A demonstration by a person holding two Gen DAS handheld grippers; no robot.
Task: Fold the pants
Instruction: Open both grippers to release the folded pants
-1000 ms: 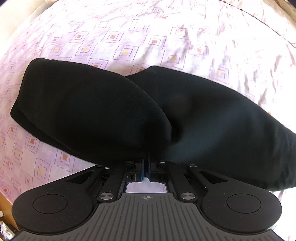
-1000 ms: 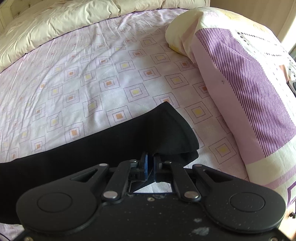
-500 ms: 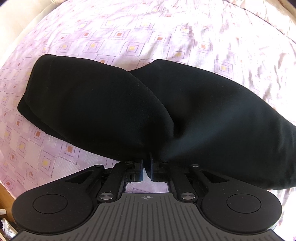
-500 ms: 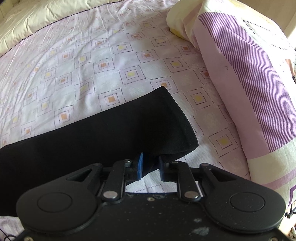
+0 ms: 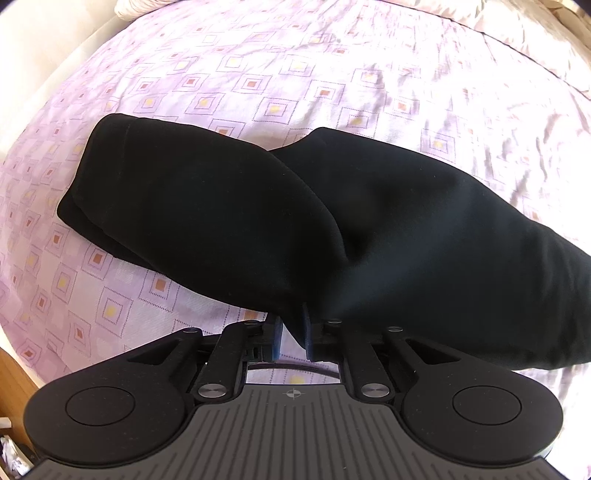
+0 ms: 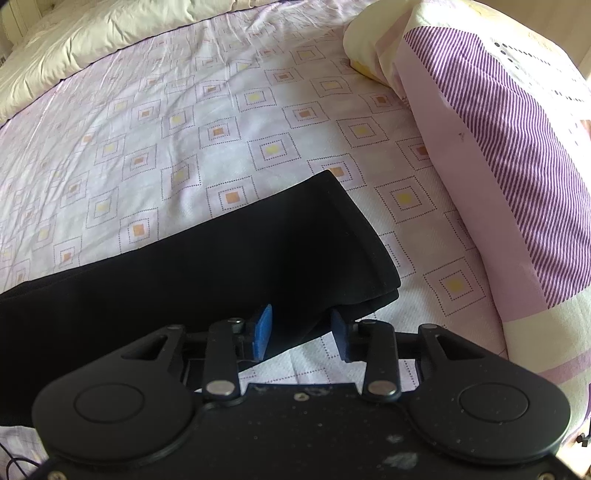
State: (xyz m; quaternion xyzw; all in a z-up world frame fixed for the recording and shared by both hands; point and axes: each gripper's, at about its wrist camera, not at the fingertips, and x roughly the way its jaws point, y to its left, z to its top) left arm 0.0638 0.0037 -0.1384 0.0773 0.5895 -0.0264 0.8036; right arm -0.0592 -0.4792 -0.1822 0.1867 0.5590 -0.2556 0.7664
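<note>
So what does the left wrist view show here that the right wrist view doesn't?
Only the left wrist view shows the bunched waist end of the pants and the left gripper, jaws slightly apart around the fabric edge. Only the right wrist view shows the leg hem, the striped pillow, the cream duvet and the open right gripper. Both show the black pants on the patterned sheet.

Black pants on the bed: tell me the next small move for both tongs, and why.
Probably draw both back clear of the fabric. The right tongs stand open around the leg end of the black pants, which lies flat on the bedsheet. The left tongs are parted too, with a fold of cloth between the pads.
</note>
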